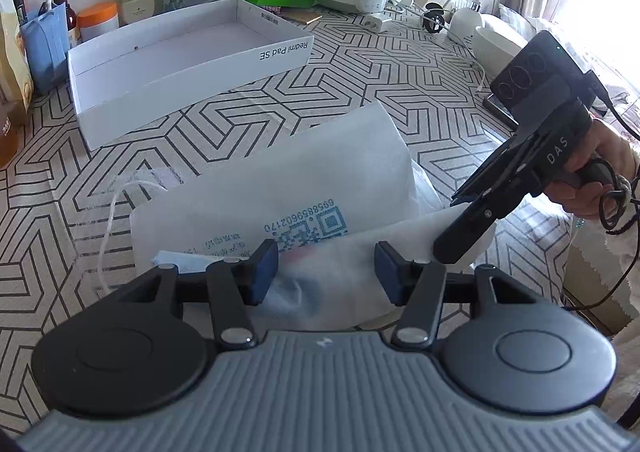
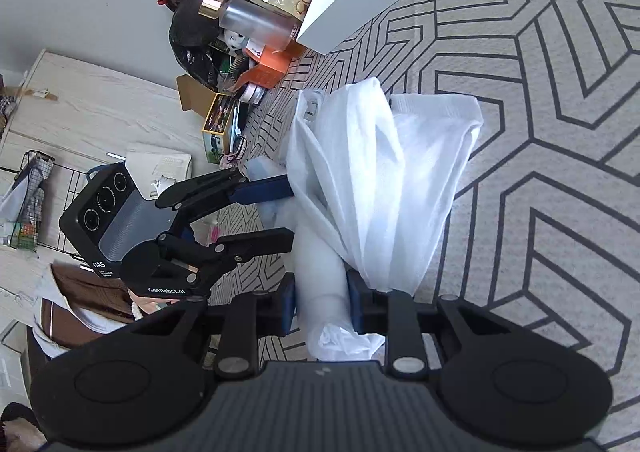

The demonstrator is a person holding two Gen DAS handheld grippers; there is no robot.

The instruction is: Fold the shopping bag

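Note:
A white non-woven shopping bag (image 1: 288, 180) with a blue QR code and barcode print lies partly folded on the patterned tablecloth. My left gripper (image 1: 326, 268) is open, its blue pads either side of the bag's near folded edge. My right gripper (image 1: 460, 236) comes in from the right and pinches the bag's near right corner. In the right wrist view the bag (image 2: 376, 180) hangs bunched and the right gripper (image 2: 322, 308) is shut on a thick bundle of it. The left gripper (image 2: 288, 212) is open beside the bag there.
An open white Redmi Pad SE box lid (image 1: 176, 64) stands behind the bag. Bottles, a blue pouch (image 1: 46, 44) and an orange-lidded jar (image 1: 98, 18) crowd the far left. A green case, appliances and cables fill the back. The table edge (image 2: 248, 132) runs left, floor clutter below.

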